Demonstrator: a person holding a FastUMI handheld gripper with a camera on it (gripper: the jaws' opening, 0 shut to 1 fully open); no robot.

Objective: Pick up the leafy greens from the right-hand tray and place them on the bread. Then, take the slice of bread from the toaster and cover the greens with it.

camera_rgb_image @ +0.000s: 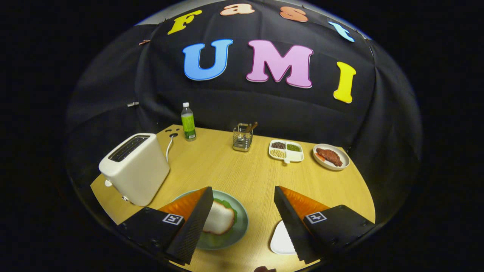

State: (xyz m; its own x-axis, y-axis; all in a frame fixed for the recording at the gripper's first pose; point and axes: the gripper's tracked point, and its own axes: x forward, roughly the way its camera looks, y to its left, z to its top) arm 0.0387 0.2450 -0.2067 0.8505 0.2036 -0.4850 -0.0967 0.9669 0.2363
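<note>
A slice of bread [220, 218] lies on a green plate [241, 223], with leafy greens [229, 206] peeking out from under its far edge. The plate sits partly behind my left finger [191, 223]. My gripper [244, 204] is open, with nothing held between its fingers, hovering above the table's near part. A white toaster [135, 168] stands to the left of the plate, its slots on top dark. A white tray [281, 238] sits by my right finger [293, 223], partly hidden by it.
Beyond the fingers on the wooden table [227, 166] stand a green-labelled bottle [188, 122], a wire holder with utensils [242, 137], a divided white dish of beans and seeds [286, 150] and a plate with meat [331, 156]. The toaster's cord [168, 146] runs to the back.
</note>
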